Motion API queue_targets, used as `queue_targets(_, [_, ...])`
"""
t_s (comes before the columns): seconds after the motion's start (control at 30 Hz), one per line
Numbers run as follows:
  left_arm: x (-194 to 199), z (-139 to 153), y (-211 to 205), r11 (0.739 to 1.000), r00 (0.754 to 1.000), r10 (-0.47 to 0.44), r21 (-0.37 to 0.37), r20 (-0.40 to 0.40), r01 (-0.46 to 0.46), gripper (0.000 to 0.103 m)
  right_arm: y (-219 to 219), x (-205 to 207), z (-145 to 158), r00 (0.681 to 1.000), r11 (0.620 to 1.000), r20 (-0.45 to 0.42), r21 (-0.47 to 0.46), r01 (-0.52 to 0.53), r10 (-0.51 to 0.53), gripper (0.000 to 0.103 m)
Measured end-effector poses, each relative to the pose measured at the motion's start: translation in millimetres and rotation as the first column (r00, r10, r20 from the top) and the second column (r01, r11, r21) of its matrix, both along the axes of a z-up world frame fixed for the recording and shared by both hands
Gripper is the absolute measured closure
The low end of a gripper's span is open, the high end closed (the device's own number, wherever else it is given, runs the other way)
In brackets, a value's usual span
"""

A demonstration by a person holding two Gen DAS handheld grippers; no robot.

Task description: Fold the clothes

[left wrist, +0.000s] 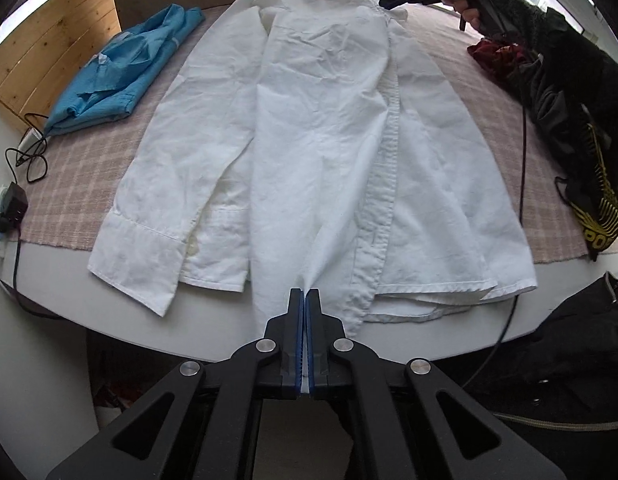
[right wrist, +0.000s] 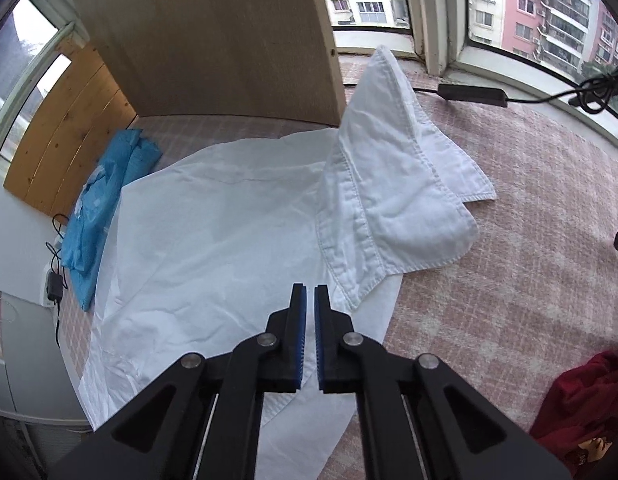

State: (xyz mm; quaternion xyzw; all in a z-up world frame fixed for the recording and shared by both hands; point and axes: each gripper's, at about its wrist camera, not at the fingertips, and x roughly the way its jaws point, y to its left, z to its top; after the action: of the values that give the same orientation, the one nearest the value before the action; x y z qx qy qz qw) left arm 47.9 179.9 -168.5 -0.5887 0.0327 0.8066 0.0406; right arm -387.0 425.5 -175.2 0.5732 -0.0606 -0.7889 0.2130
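Folding white shirt (left wrist: 321,128) lengthwise: left tongs (left wrist: 305,292) clamped on hem, right tongs (right wrist: 310,288) slightly apart, apparently empty. Next: regrip collar (right wrist: 389,208).

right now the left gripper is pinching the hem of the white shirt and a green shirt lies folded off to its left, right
Not quite: the folded shirt to the left is blue, not green, as the left wrist view shows. The rest holds: the left gripper is shut on the hem of the white shirt.
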Motion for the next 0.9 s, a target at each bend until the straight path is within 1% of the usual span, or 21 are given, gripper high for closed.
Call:
queue_targets(0.07, [-8, -10, -2, 1.0, 0.999, 0.029, 0.011, 0.022, -0.029, 0.102, 3, -8, -5, 0.999, 1.0, 0.021, 0.01, 0.025, -0.025, 0.092])
queue_targets(0.13, [-13, -14, -10, 0.999, 0.998, 0.054, -0.001, 0.03, -0.054, 0.102, 5, -14, -12, 0.998, 0.999, 0.044, 0.009, 0.042, -0.043, 0.088])
queue_targets(0.23, [-17, -20, -15, 0.997, 0.996, 0.08, 0.013, 0.045, -0.081, 0.102, 5, -22, -21, 0.996, 0.998, 0.064, 0.022, 0.055, -0.056, 0.083])
queue_targets(0.33, [-18, -21, -12, 0.998, 0.997, 0.064, 0.006, 0.048, -0.065, 0.102, -1, -28, -25, 0.998, 0.997, 0.051, 0.068, 0.043, -0.047, 0.078])
queue_targets(0.37, [-18, -22, -11, 0.998, 0.997, 0.06, 0.003, 0.048, -0.061, 0.102, 0, -30, -24, 0.997, 0.996, 0.048, 0.071, 0.049, -0.053, 0.077])
queue_targets(0.53, [-20, -25, -14, 0.998, 0.996, 0.066, 0.012, 0.064, -0.067, 0.102, 20, -39, -12, 0.991, 0.991, 0.028, 0.016, 0.131, -0.132, 0.076])
queue_targets(0.63, [-19, -24, -12, 0.999, 0.996, 0.053, 0.005, 0.069, -0.053, 0.102, 30, -48, -8, 0.984, 0.984, 0.008, 0.031, 0.178, -0.178, 0.07])
queue_targets(0.7, [-19, -23, -10, 0.999, 0.997, 0.041, 0.002, 0.071, -0.041, 0.102, 36, -54, -10, 0.98, 0.98, 0.015, 0.026, 0.198, -0.198, 0.066])
queue_targets(0.83, [-20, -22, -7, 1.0, 0.997, 0.024, -0.011, 0.072, -0.023, 0.102, 41, -61, -21, 0.977, 0.978, 0.051, 0.014, 0.208, -0.209, 0.066])
queue_targets(0.9, [-20, -22, -6, 1.0, 0.997, 0.021, -0.015, 0.076, -0.02, 0.102, 40, -62, -25, 0.98, 0.982, 0.055, 0.01, 0.188, -0.189, 0.066])
